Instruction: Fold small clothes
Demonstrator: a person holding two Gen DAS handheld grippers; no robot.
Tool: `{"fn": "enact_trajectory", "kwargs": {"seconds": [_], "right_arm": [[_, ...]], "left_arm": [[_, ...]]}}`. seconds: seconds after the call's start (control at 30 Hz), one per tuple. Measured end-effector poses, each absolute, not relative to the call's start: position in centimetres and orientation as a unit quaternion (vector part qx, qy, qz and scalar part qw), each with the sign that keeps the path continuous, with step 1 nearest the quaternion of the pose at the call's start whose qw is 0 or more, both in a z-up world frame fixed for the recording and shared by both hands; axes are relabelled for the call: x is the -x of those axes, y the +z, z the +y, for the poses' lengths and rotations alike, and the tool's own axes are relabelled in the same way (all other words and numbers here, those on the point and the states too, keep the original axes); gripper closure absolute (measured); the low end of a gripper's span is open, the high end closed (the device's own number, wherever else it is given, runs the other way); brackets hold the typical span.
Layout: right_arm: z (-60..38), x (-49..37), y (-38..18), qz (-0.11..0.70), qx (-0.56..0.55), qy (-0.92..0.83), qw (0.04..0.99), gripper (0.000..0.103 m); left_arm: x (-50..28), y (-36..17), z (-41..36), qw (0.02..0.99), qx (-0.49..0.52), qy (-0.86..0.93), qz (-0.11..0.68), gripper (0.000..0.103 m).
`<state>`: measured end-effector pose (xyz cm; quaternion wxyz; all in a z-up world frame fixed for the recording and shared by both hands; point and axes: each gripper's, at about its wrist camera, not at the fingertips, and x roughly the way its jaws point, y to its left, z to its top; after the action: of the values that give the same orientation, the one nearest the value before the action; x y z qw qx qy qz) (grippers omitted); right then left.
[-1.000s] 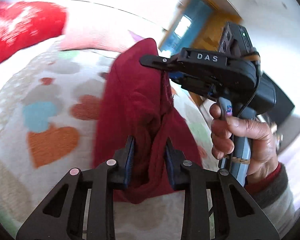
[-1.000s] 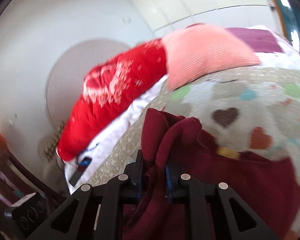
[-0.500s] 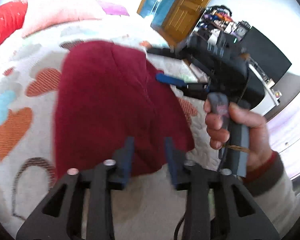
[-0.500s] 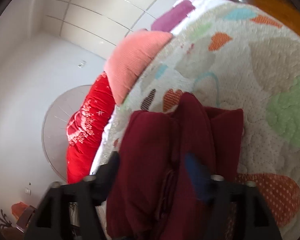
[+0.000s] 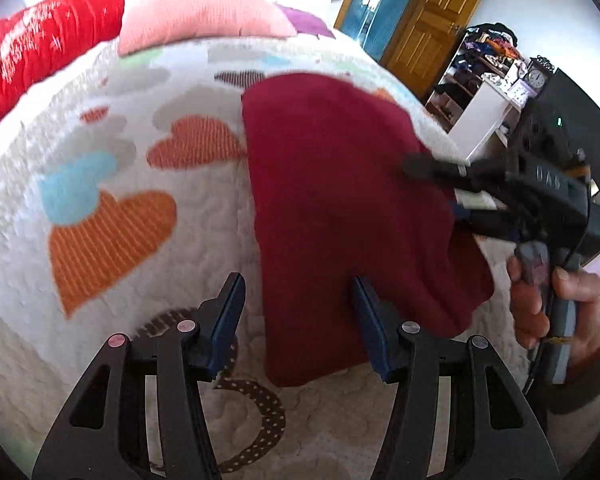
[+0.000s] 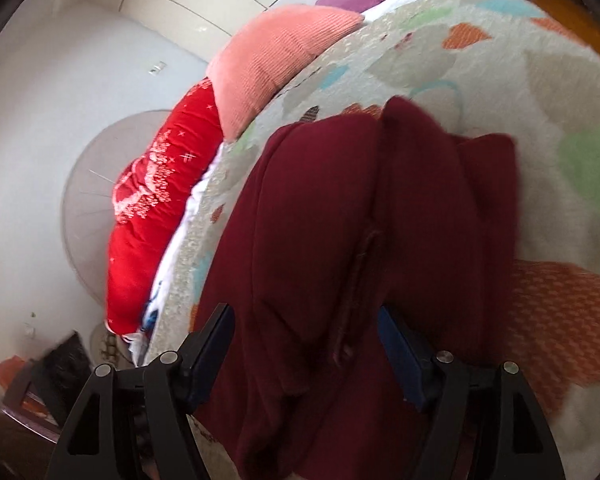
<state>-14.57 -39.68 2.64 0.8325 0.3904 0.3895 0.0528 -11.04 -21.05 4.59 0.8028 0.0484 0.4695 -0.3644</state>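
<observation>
Left wrist view shows the dark red garment (image 5: 340,208) lying folded on the bed (image 5: 100,128), towards the bed's right edge, well short of the red pillow (image 5: 40,48) and pink pillow (image 5: 196,8) at the head. The left gripper (image 5: 296,320) has just been opening; its jaws stand spread, one over bare quilt, the other over the garment's near edge, with only that corner between them and no pad pressing it. The right gripper (image 5: 440,188), carried in a hand (image 5: 552,304), also stands spread and empty above the garment's right side; in its own view (image 6: 304,340) cloth bulges between the jaws but is not pinched.

Risk, as I judge it: the fold looks loose and lumpy, with ridges along its middle. A pad catching on the cloth as either gripper draws away could drag a layer open. The garment also lies near the bed's right edge, so a nudge could slide it off.
</observation>
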Motion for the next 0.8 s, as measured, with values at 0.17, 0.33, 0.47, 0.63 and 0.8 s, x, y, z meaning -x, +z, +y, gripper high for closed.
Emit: {"fn": "enact_trajectory", "kwargs": {"seconds": [0.17, 0.33, 0.47, 0.63, 0.8], "right_arm": [[-38.8, 13.1, 1.7, 0.370, -0.373, 0.053, 0.849, 0.066], [-38.8, 15.5, 6.8, 0.323, -0.308, 0.038, 0.894, 0.080], [-39.1, 15.9, 9.1, 0.356, -0.207, -0.016, 0.911, 0.080], [-41.2, 14.3, 4.9, 0.430, -0.195, -0.060, 0.880, 0.077], [-42.5, 17.0, 8.5, 0.370, -0.211, -0.088, 0.900, 0.059]], "left_arm": [[12.6, 5.9, -20.2, 0.804, -0.050, -0.364, 0.466, 0.048], [13.3, 8.9, -20.2, 0.819, -0.041, -0.378, 0.430, 0.048], [13.2, 8.5, -21.9, 0.816, -0.047, -0.382, 0.432, 0.048], [13.1, 6.6, -24.2, 0.801, -0.085, -0.379, 0.456, 0.048], [12.1, 8.6, -24.4, 0.829, -0.092, -0.361, 0.418, 0.048]]}}
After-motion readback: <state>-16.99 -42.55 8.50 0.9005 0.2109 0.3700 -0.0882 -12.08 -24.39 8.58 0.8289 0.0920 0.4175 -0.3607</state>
